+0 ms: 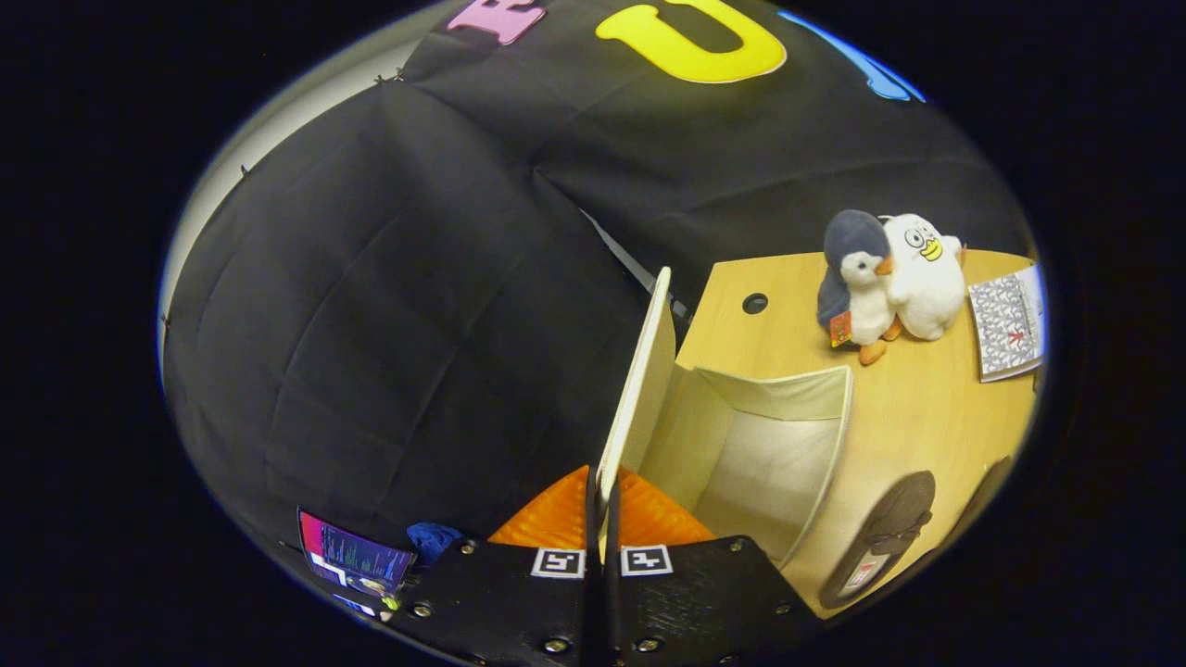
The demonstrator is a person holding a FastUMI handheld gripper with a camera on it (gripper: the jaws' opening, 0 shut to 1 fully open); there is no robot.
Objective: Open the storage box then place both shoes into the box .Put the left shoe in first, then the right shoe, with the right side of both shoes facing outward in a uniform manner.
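Two fingers (556, 519) of the gripper (602, 519) were pressed together on the lower edge of the storage box's lid (637, 380), the thin cream panel clamped between them with no gap to either side. From that grip the lid rose toward 12 o'clock, standing on edge and leaning slightly to 1 o'clock, swung up and away from the box mouth. At about 2 o'clock from the fingers, just beside the lid, the storage box (839, 435) lay open, a cream fabric-walled bin whose pale inner floor and walls were visible; nothing could be seen inside it. It sat on a light wooden tabletop (917, 417). At 3 o'clock from the fingers, near the box's outer wall, one dark shoe (880, 537) lay on the tabletop with its sole turned up and a light label on it. A second dark shape beyond it, further toward 3 o'clock, was too cut off to identify. Farther out at 1 o'clock, well apart from the box, a grey and white plush penguin (857, 278) leaned against a white plush duck (927, 278), touching. Just beyond them at 2 o'clock lay a patterned booklet (1005, 324). A round cable hole (755, 303) marked the tabletop beside the lid's top
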